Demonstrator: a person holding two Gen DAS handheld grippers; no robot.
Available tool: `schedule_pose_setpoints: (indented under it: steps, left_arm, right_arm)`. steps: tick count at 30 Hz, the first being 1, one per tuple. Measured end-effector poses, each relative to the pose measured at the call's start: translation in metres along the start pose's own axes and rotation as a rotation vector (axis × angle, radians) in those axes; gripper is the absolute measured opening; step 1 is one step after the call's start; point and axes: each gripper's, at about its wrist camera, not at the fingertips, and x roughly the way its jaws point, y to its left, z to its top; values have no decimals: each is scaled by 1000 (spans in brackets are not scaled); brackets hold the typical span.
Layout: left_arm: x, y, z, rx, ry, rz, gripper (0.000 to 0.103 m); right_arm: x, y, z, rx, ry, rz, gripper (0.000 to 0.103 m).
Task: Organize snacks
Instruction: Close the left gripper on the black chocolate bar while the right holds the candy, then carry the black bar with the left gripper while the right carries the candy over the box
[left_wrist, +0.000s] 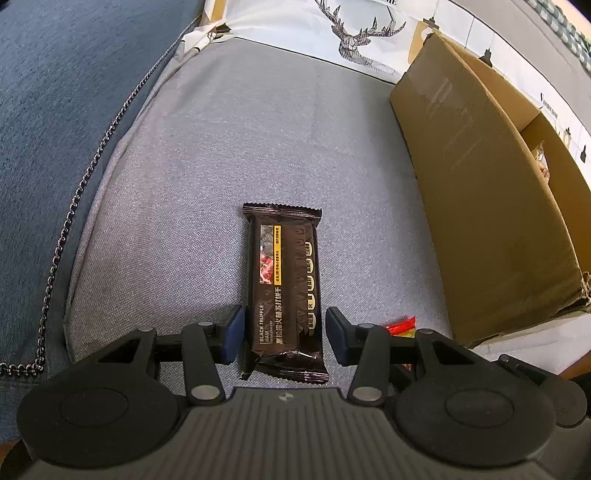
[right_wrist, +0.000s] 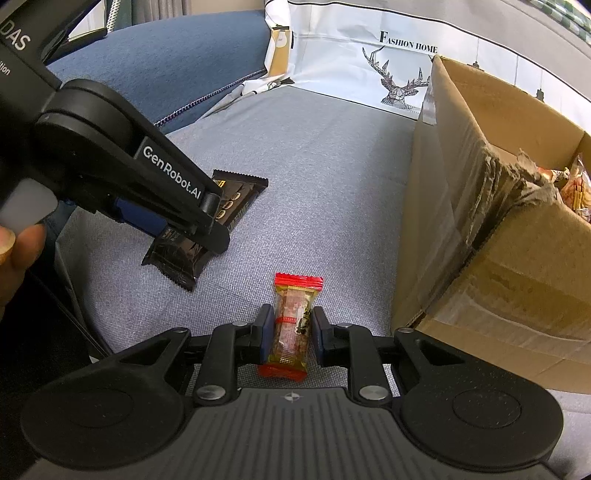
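Note:
A black cracker pack (left_wrist: 286, 288) labelled black truffle ham lies flat on the grey sofa cushion (left_wrist: 240, 147). My left gripper (left_wrist: 284, 328) stands open astride its near end, each pad a narrow gap away from its sides. In the right wrist view, the same pack (right_wrist: 177, 254) shows under the left gripper's finger (right_wrist: 216, 236). My right gripper (right_wrist: 290, 325) is shut on a small clear snack bar with red ends (right_wrist: 293, 321), which rests lengthwise on the cushion. Its red end (left_wrist: 400, 326) peeks out beside the left gripper.
An open cardboard box (right_wrist: 517, 277) holding orange snack bags (right_wrist: 576, 192) stands on the right, with its side wall (left_wrist: 480, 184) close by. A white bag with a deer print (right_wrist: 369, 66) stands behind. A blue cushion (left_wrist: 74, 92) with a chain lies at the left.

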Motion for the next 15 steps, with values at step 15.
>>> schedule_pose_setpoints:
  steps: [15]
  left_arm:
    - [-29,7,-8,-4,-155,-37,40]
  right_arm:
    - [-9,-7,8,51,-54,14,18]
